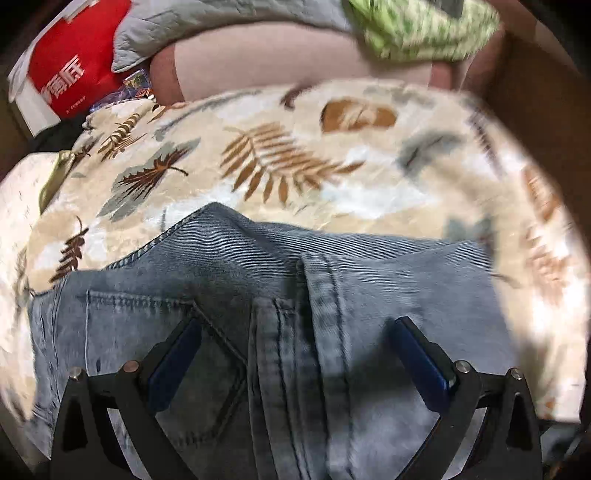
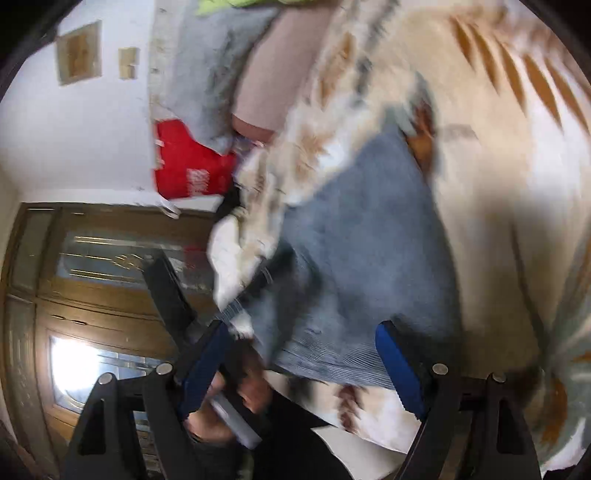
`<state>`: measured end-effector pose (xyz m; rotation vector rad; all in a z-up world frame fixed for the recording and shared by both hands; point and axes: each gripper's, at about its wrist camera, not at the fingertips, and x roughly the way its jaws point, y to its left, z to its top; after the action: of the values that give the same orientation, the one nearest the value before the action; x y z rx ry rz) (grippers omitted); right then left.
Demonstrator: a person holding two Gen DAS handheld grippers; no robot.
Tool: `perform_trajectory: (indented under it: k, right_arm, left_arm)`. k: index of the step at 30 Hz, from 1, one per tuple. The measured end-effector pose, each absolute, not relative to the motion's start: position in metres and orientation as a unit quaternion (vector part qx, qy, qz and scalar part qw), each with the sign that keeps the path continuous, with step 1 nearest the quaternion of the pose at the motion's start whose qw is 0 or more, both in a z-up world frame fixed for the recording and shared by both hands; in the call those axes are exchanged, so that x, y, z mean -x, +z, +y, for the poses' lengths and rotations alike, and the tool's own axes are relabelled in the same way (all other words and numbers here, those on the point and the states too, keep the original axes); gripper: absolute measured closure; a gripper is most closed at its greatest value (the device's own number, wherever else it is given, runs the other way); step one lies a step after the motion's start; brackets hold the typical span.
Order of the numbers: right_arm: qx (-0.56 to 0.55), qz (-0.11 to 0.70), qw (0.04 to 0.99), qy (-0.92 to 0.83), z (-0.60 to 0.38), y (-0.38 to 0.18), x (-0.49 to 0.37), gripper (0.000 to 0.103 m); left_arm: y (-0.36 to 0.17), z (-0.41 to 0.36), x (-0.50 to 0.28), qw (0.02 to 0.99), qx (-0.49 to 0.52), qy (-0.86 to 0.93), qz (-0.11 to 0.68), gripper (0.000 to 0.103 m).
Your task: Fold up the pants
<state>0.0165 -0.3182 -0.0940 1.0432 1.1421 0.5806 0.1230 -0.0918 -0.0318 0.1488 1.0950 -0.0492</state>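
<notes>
The jeans (image 1: 280, 317) are lying on a bed, on a fleece blanket (image 1: 303, 155) w/ brown and grey leaf print, at the near side. In the left wrist view the left gripper (image 1: 295, 354) is hovering just above the denim, jaws standing wide apart, nothing between the blue pads (image 1: 173, 363). Under it are a back pocket (image 1: 177, 354) w/ a diamond-shape stitching and a thick seam running near to far. The right gripper (image 2: 306, 365) is also standing open and empty; its view is tilted and very blurred, so I cannot tell if it is touching the cloth. It is pointing at a folded-looking part of the jeans near the bed edge.

I think the step in hand is taking hold of the pants for a fold. To do it well: go down on a thick place, e.g. the seam or waistband, bc denim is stiff and heavy and a thin pinch may be slipping. Take only denim, not the soft blanket under it, which is fluffy and is catching easily. Both grippers should be lifting at same height so the fold line is staying straight.

At the far side a grey quilt (image 1: 207, 26), a green-white cloth (image 1: 424, 29) and a red bag (image 1: 70, 74) are lying, well apart from the jeans.
</notes>
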Motion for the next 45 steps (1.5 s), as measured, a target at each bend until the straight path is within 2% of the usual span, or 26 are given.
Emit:
perform_trajectory:
  k: [3, 5, 8, 15, 20, 25, 32, 35, 38, 42, 45]
  right_arm:
    - [-0.475, 0.499, 0.676, 0.260, -0.320, -0.091, -0.015, 0.021]
    - [-0.464, 0.485, 0.688, 0.276, -0.319, -0.080, -0.013, 0.021]
    - [-0.442, 0.510, 0.692, 0.256, -0.315, -0.094, -0.016, 0.020]
    - [-0.427, 0.463, 0.726, 0.276, -0.312, -0.061, -0.012, 0.020]
    - [-0.419, 0.454, 0.731, 0.291, -0.291, -0.051, -0.024, 0.020]
    - [-0.393, 0.527, 0.711, 0.250, -0.272, -0.090, -0.031, 0.021]
    - [-0.360, 0.494, 0.731, 0.303, -0.234, -0.036, -0.036, 0.020]
    - [-0.345, 0.511, 0.713, 0.334, -0.204, -0.044, -0.038, 0.020]
    - [-0.311, 0.574, 0.691, 0.310, -0.179, -0.080, -0.045, 0.020]
    - [-0.304, 0.551, 0.713, 0.309, -0.182, -0.060, -0.043, 0.020]
    - [-0.255, 0.541, 0.743, 0.302, -0.171, -0.038, -0.042, 0.020]
  left_arm:
    - [-0.052, -0.091, -0.137, 0.834, -0.078, -0.008, 0.546, 0.000]
    - [-0.050, -0.088, -0.137, 0.834, -0.066, -0.007, 0.547, 0.000]
    - [-0.042, -0.087, -0.133, 0.840, -0.061, -0.022, 0.539, 0.000]
    - [0.010, -0.035, -0.074, 0.887, 0.015, -0.051, 0.459, 0.000]
    - [0.011, 0.014, -0.034, 0.890, 0.044, -0.020, 0.453, 0.000]
    - [0.001, 0.058, -0.007, 0.883, 0.097, 0.008, 0.458, 0.000]
    - [-0.004, 0.103, 0.017, 0.878, 0.156, 0.028, 0.452, 0.000]
    - [-0.001, 0.115, 0.025, 0.879, 0.179, 0.030, 0.441, 0.000]
    - [0.002, 0.124, 0.030, 0.877, 0.192, 0.041, 0.438, 0.000]
    - [0.013, 0.139, 0.040, 0.883, 0.212, 0.049, 0.416, 0.000]
    - [0.010, 0.162, 0.056, 0.878, 0.264, 0.080, 0.391, 0.000]
